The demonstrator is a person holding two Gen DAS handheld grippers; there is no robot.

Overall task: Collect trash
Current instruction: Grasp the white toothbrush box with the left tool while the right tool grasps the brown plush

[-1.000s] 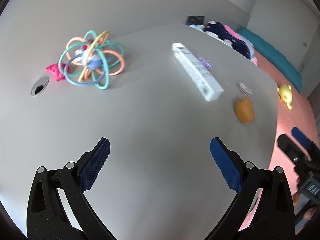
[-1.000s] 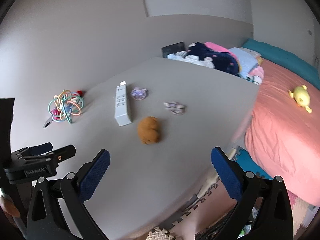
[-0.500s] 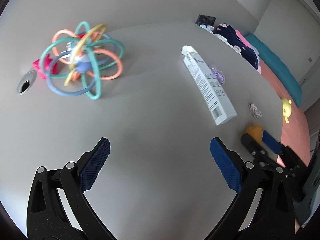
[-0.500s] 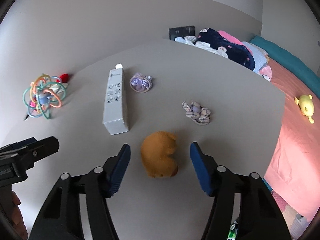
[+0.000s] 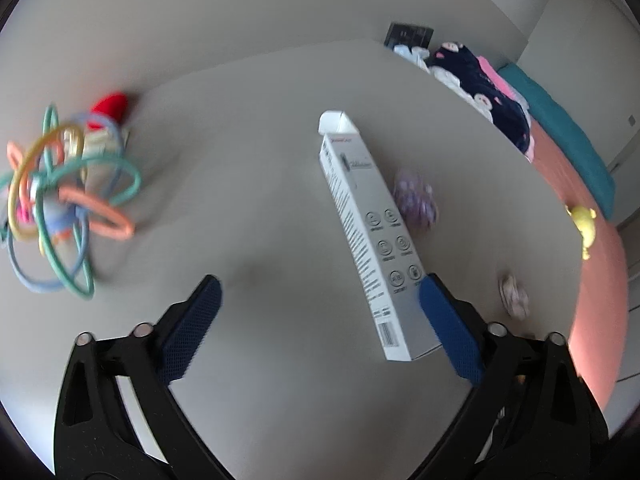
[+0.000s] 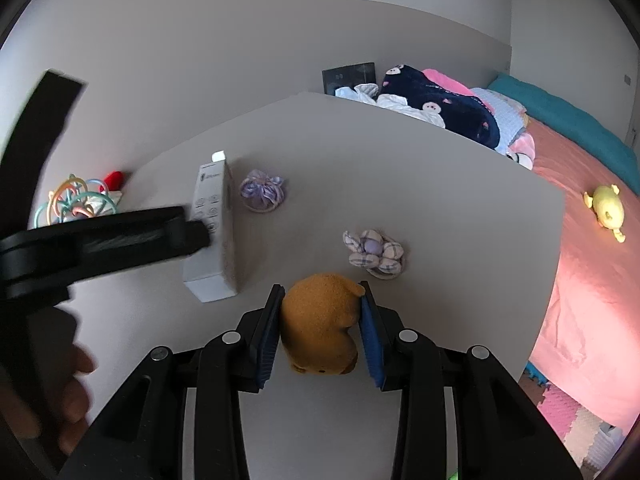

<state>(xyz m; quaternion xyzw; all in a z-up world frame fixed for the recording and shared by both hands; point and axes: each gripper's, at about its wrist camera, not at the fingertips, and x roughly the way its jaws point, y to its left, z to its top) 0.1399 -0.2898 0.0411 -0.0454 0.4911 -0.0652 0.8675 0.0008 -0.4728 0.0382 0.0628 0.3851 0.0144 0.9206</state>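
On the grey table (image 6: 460,200) an orange plush toy (image 6: 320,320) sits between the blue pads of my right gripper (image 6: 320,290). The jaws are closing and both pads touch the toy's sides. In the left wrist view a long white box (image 5: 372,240) lies flat, pointing away. My left gripper (image 5: 320,284) stands wide with its jaws closing. The box's near end is between the fingers, close to the right pad, and neither pad presses on it. One black finger (image 6: 120,236) of the left gripper reaches the box (image 6: 214,232) in the right wrist view.
A ring rattle (image 5: 60,200) and a red object (image 5: 110,108) lie at the left. A purple fabric pouch (image 6: 262,194) and a plaid flower (image 6: 374,254) lie beyond the plush. Clothes (image 6: 440,108) pile at the far edge. A pink bed (image 6: 580,280) with a yellow toy (image 6: 608,210) stands to the right.
My right gripper came forward over the orange plush and its jaws narrowed onto it. My left gripper moved toward the white box, which is now between its fingers.
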